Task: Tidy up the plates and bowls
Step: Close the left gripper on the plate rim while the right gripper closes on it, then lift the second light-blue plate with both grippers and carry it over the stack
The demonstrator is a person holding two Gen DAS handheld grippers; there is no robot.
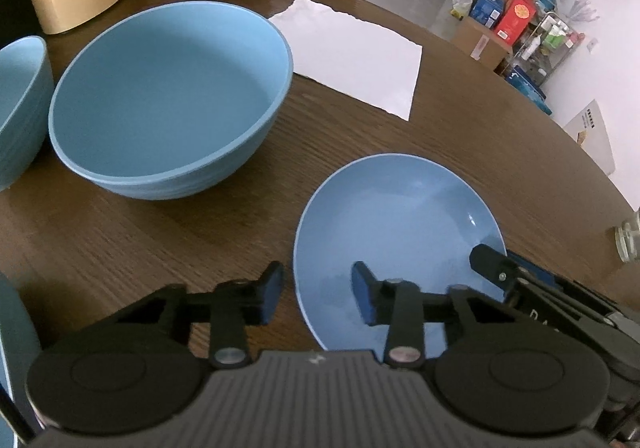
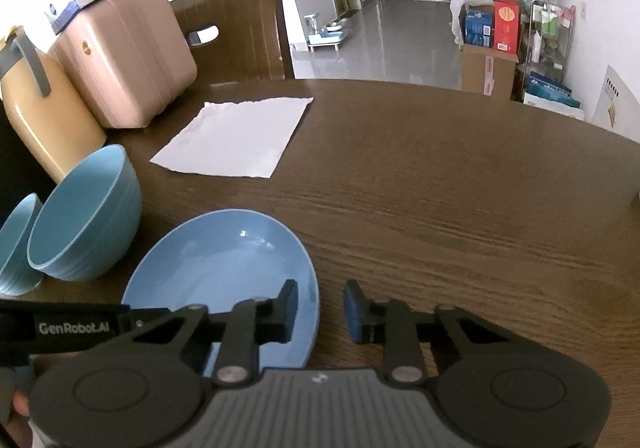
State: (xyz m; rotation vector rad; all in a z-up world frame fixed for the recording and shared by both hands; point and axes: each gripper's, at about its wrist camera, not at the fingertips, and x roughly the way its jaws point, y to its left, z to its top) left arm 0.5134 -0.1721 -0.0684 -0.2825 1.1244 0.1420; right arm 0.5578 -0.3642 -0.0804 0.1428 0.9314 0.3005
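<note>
- Plate (image 1: 400, 232) flat on tabletop (image 1: 140, 240), beside big bowl (image 1: 168, 96).
- Left gripper (image 1: 318, 298) — jaws straddle plate's left rim, gap visible.
- Right gripper (image 2: 320, 312) — jaws straddle right rim, not touching.

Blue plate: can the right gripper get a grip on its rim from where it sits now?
Probably yes. The right gripper already straddles the blue plate at its right rim, one finger over it, one outside on the table; nothing blocks it.

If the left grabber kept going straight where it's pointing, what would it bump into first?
Most likely the blue plate. The left gripper points steeply down with the plate's near left rim between its open fingers, so that edge or the brown table beside it comes first; depth is hard to judge.
</note>
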